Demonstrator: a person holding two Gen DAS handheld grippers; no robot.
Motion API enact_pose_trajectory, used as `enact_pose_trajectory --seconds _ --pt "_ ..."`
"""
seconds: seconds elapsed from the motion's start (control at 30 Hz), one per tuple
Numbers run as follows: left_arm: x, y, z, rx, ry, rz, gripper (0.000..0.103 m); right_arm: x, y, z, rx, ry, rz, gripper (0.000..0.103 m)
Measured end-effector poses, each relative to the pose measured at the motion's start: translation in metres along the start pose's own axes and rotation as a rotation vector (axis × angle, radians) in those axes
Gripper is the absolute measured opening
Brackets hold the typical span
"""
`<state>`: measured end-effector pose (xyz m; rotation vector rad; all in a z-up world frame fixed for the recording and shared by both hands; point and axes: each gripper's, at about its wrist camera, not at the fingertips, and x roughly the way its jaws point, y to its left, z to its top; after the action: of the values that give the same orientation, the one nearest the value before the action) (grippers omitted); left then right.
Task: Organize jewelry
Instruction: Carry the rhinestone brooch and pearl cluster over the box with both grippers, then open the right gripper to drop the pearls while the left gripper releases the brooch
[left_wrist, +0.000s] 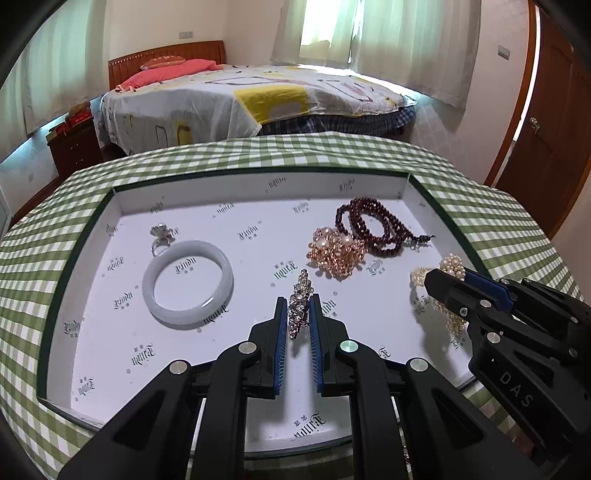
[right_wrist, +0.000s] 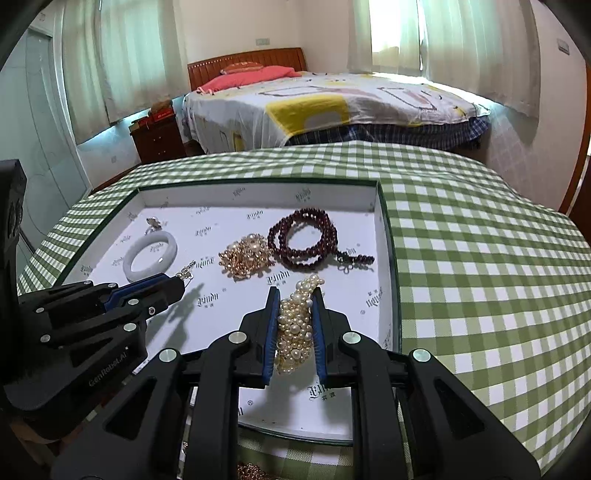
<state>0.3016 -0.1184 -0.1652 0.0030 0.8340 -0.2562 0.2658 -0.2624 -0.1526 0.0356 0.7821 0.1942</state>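
Crystal brooch (left_wrist: 298, 304) pinched in the left claw (left_wrist: 298, 308), long axis running 12 to 6 along the fingers, tip toward 12, above the white tray (left_wrist: 258, 192). Pearl bracelet (right_wrist: 297, 325) pinched in the right claw (right_wrist: 295, 317), bunched lengthwise 12 to 6, over the tray's right side. In the tray: jade bangle (left_wrist: 188, 282) at 9 of the brooch, silver ring (left_wrist: 162, 236) touching it at 11, gold cluster (left_wrist: 338, 253) at 1, dark red beads (left_wrist: 373, 229) beyond. Green checked surface (right_wrist: 480, 258) underneath; bed (left_wrist: 240, 99) at 12.
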Motion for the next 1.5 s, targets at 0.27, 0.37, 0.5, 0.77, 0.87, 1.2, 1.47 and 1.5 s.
enact_pose_trajectory --seconds 0.27,0.37,0.5,0.77,0.87,1.2,1.47,1.5 --pt "0.006 0.0 -0.002 -0.015 0.034 0.008 0.013 0.005 -0.002 0.001 0.009 0.036 0.0 0.017" --pt "0.007 -0.001 -0.002 -0.016 0.037 0.016 0.013 0.007 -0.003 0.001 0.015 0.048 -0.002 0.017" --pt "0.007 -0.003 -0.001 -0.004 0.039 0.031 0.013 0.007 -0.003 0.001 0.011 0.052 -0.006 0.017" --pt "0.007 -0.003 -0.002 -0.006 0.039 0.033 0.013 0.008 -0.005 0.001 0.026 0.052 -0.006 0.019" --pt "0.007 -0.003 -0.002 -0.005 0.039 0.032 0.014 0.008 -0.007 0.001 0.03 0.053 -0.003 0.027" --pt "0.007 -0.005 -0.002 0.007 0.04 0.04 0.018 0.005 -0.008 0.001 0.029 0.04 -0.007 0.032" --pt "0.004 -0.01 -0.002 0.025 0.02 0.045 0.035 0.0 -0.007 0.002 0.025 0.028 -0.01 0.037" --pt "0.004 -0.01 -0.002 0.026 0.02 0.047 0.035 -0.001 -0.008 0.002 0.025 0.025 -0.011 0.038"
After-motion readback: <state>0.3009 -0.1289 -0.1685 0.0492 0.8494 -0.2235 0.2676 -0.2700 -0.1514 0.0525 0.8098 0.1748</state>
